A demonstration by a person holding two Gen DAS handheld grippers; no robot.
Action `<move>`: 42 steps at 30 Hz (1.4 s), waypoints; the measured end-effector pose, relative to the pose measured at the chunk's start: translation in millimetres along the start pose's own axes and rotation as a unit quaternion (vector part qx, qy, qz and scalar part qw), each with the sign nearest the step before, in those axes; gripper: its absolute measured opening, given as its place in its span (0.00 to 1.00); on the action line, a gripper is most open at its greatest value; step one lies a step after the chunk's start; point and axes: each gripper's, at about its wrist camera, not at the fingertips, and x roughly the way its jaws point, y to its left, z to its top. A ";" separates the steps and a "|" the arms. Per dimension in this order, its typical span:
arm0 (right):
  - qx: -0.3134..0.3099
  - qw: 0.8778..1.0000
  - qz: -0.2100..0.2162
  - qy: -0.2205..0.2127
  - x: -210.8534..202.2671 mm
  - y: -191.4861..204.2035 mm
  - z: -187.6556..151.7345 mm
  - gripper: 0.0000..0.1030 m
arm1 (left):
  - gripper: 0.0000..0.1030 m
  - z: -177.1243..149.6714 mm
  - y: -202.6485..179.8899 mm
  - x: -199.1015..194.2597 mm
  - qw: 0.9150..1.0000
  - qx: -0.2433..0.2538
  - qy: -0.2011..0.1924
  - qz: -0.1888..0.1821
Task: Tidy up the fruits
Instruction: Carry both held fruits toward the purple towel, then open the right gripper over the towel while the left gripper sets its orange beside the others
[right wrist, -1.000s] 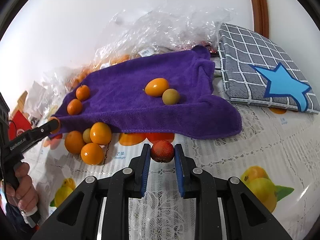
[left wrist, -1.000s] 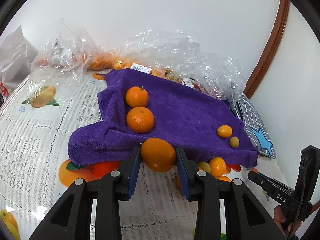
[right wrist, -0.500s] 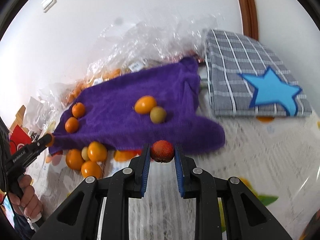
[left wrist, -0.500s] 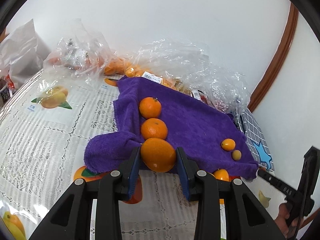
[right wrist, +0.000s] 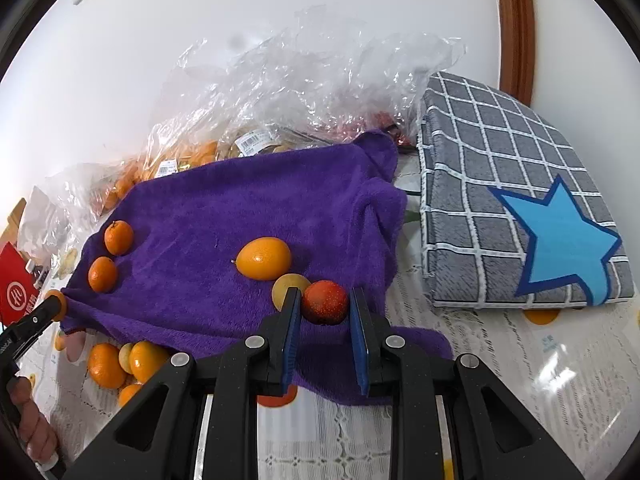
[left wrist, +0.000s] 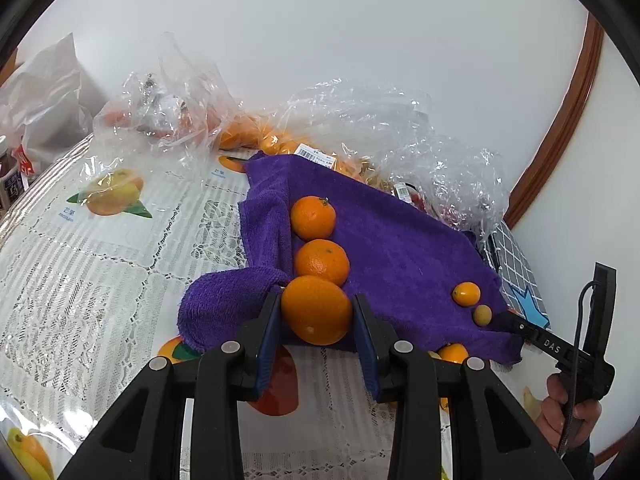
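- Over the last second both grippers have carried their fruit from the printed tablecloth [left wrist: 120, 288] in over the purple towel [left wrist: 392, 256]; the right gripper's jaws, tight on the red fruit a moment ago, now stand wider than it.
- The left gripper [left wrist: 316, 314] is clamped on a large orange [left wrist: 316, 310], both blue pads pressed to its sides, at the towel's near edge and in line with the two mandarins [left wrist: 313, 217] [left wrist: 322, 262] already lying in a row there.
- The right gripper [right wrist: 323, 304] is parted around the small red fruit [right wrist: 325, 302]: a clear gap shows beside the right pad, and the fruit looks to rest on the towel next to the pale yellow fruit [right wrist: 289, 287] and the orange kumquat [right wrist: 264, 258].
- To do this step well, I judge the left should lower the orange until it sits on the cloth just below the nearer mandarin, then release slowly, since a round fruit near the folded edge may roll off.
- The right should back straight out along its fingers, so a pad does not nudge the red fruit or its yellow neighbour.
- Both tools point forward and slightly down; each holder's hand [left wrist: 568, 412] [right wrist: 34, 424] grips a handle low at the frame edge.
- More loose citrus [right wrist: 120, 362] waits on the tablecloth below the towel's edge.
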 end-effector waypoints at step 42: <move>-0.045 0.998 0.026 -0.024 2.5 12.3 -8.4 0.48 | 0.33 31.4 -91.9 69.0 0.988 0.105 0.078 0.079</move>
